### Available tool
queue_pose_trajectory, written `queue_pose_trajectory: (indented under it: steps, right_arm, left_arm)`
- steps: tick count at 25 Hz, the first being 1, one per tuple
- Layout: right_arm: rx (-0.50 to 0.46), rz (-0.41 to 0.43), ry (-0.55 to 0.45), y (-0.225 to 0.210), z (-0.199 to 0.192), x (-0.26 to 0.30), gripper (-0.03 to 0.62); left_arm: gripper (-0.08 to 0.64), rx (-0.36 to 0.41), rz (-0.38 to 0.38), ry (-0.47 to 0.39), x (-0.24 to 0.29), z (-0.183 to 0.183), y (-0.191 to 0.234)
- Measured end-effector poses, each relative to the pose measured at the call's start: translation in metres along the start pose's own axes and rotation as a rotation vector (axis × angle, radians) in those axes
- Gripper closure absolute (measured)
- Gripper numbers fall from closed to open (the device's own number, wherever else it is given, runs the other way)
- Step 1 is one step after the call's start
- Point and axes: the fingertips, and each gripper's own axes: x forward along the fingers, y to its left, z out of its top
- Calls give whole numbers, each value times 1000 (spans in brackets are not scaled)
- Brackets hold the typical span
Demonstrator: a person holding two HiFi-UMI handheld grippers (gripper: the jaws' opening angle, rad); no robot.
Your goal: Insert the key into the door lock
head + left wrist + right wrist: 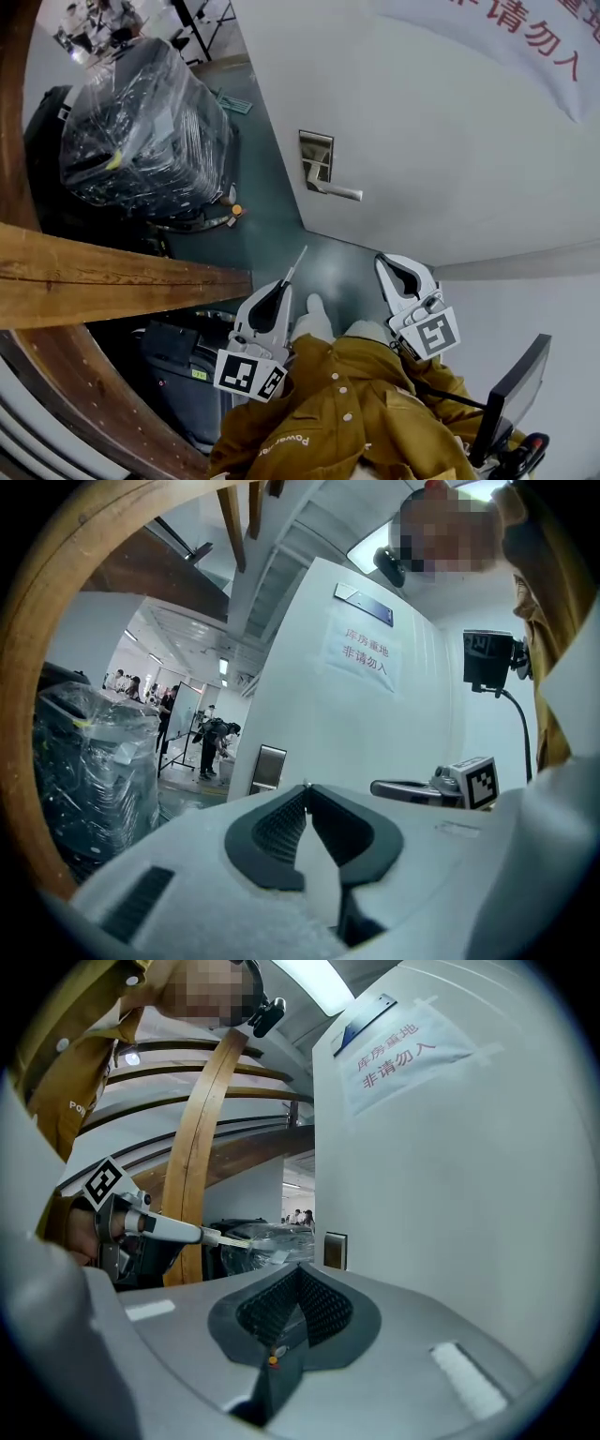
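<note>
**Key held short of the door lock**

Closest to my head camera, mustard sleeves (347, 403) lead out to the two grippers. My left gripper (281, 284) is clamped on the key (295, 262). The key's thin blade juts past the closed tips toward the door (422, 141), well apart from it. Just beside it, my right gripper (384, 262) has its jaws pressed together with nothing between them. A wooden beam (103, 277) crosses at the left.

Beyond the grippers, the white door carries the door lock (316, 155), a metal plate with a lever handle (336, 191) at its lower end. The keyhole is too small for me to make out. A sign (525, 37) with red lettering hangs higher up the door. Farther left, a dark load wrapped in clear plastic (141, 122) stands on the grey floor (272, 225).
</note>
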Motion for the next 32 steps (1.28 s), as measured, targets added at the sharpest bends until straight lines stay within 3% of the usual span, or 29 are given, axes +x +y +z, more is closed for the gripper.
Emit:
queue_pose_trajectory:
  steps: [6,7,9,12,21,32]
  right_arm:
    - [-38,4,15,-9,-2,32,586]
    - [-69,25,32,-11,-3,37,553]
    - [-162,84,104,-19,-15,47,429]
    - [-273,165,217,-33,-35,68,402]
    - [-474,316,368,-71,-89,139,399]
    - [-493,448,422,-74,-114,150,468]
  left_arm:
    - [537,-25,-29,0,25,8,31]
    - [537,-28,-31,-1,28,9,32]
    - [537,-33,-30,-6,32,12,34]
    - [537,-45,-23,-13,35,16,37]
    - [537,-60,21,-20,37,17,43]
    - [537,-92,52,-23,49,17,47]
